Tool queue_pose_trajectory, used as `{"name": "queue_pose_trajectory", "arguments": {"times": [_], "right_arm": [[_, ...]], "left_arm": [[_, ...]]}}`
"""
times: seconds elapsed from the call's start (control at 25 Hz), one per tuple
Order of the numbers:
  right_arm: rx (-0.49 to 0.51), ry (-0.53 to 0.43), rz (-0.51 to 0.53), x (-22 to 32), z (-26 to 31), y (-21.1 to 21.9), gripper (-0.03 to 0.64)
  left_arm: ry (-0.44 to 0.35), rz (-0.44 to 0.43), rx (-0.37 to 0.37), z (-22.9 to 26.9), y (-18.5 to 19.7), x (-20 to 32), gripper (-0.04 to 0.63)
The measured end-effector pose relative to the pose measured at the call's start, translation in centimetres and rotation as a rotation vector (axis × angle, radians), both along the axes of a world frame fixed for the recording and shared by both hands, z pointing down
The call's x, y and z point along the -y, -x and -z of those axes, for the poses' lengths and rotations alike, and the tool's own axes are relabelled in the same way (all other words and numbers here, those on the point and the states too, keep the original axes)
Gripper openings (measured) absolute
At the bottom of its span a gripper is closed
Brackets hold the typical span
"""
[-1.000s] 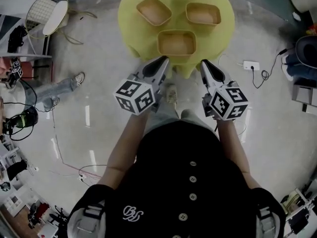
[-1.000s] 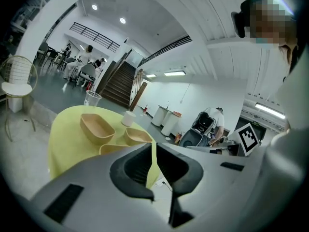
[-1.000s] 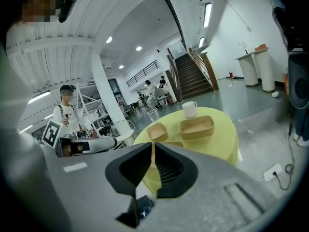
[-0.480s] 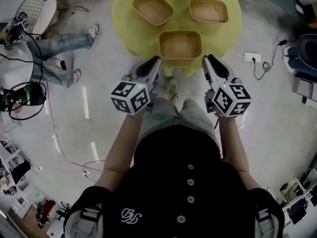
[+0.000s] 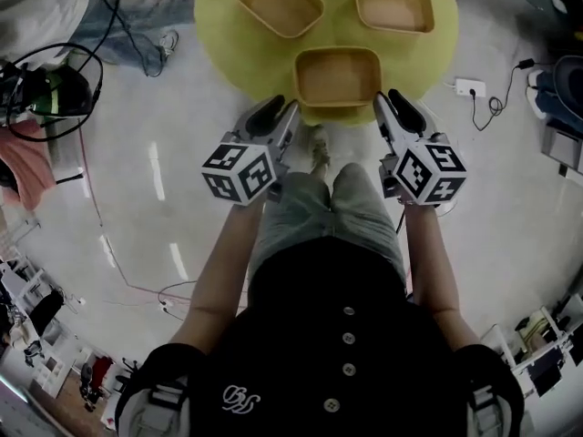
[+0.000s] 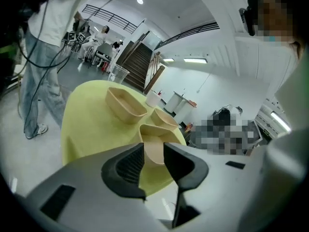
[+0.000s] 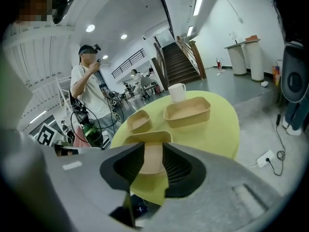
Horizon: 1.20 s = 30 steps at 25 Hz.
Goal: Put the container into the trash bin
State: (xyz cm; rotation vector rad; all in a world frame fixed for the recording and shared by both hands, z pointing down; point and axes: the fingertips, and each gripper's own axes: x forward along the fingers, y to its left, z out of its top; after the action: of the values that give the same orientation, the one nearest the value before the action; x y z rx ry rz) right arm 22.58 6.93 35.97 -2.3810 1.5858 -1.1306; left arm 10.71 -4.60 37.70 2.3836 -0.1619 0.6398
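On the round yellow table (image 5: 214,35) the nearest container (image 5: 337,76) sits at the front edge, and left tongs (image 5: 281,109) and right tongs (image 5: 393,100), both opening with nothing between the jaws, point at its ends, apparently ready to lift it.

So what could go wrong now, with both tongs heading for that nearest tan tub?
The nearest container sits by the table edge. The left tongs and right tongs are opening, with nothing between them yet. An uneven pinch might tip it or shove it into a rear container. A power strip and its cable lie on the floor beside the table, a possible trip hazard when carrying it.
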Motion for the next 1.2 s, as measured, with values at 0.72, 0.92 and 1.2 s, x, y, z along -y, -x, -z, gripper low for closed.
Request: {"name": "queue_pose_trajectory", "arguments": {"times": [0.72,0.92,1.2], "right_arm": [[0.111,0.047,-0.039,-0.4,-5.5,-1.5,0.152],[0.147,0.04,-0.038,-0.2,-5.6,-0.9,0.143],[0.127,0.074,-0.003,0.3,-6.4,-0.8,0.087]], "left_arm": [[0.104,-0.013,0.013,-4.3,-2.7,-1.0,0.12],[0.089,-0.016,0.027,-4.4,-2.7,-1.2,0.12],[0.086,0.005,0.002,-4.6,-3.0,-1.1,0.118]]}}
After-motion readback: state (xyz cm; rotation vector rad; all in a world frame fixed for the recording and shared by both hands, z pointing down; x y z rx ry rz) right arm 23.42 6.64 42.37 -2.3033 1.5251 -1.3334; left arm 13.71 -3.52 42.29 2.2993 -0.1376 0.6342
